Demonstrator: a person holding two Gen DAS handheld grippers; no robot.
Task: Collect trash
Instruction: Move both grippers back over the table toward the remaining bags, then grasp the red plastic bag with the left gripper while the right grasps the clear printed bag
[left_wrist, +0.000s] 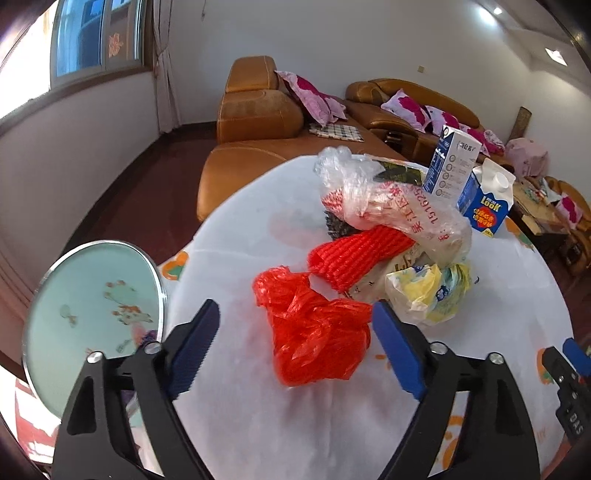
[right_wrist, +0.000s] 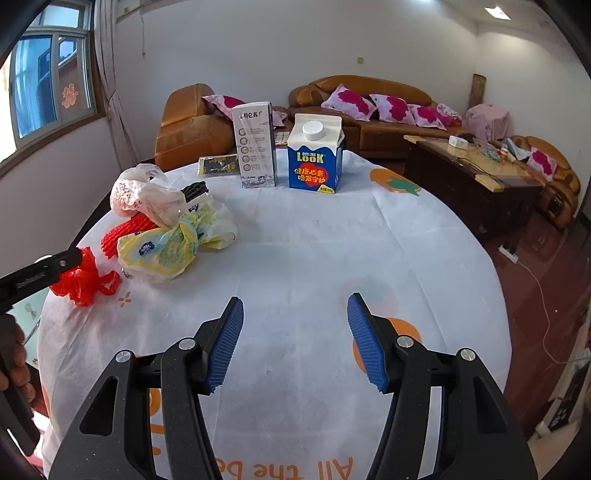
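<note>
Left gripper (left_wrist: 295, 332): jaws wide, straddling the crumpled red plastic bag (left_wrist: 314, 332), pads not pressing it.
Right gripper (right_wrist: 295, 339): jaws apart over bare worktop (right_wrist: 314, 251), holding nothing.

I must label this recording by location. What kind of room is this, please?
Most likely a home living room: brown leather sofas with pink floral cushions, a low coffee table, and a round table under a white cloth holding bags and cartons.
</note>
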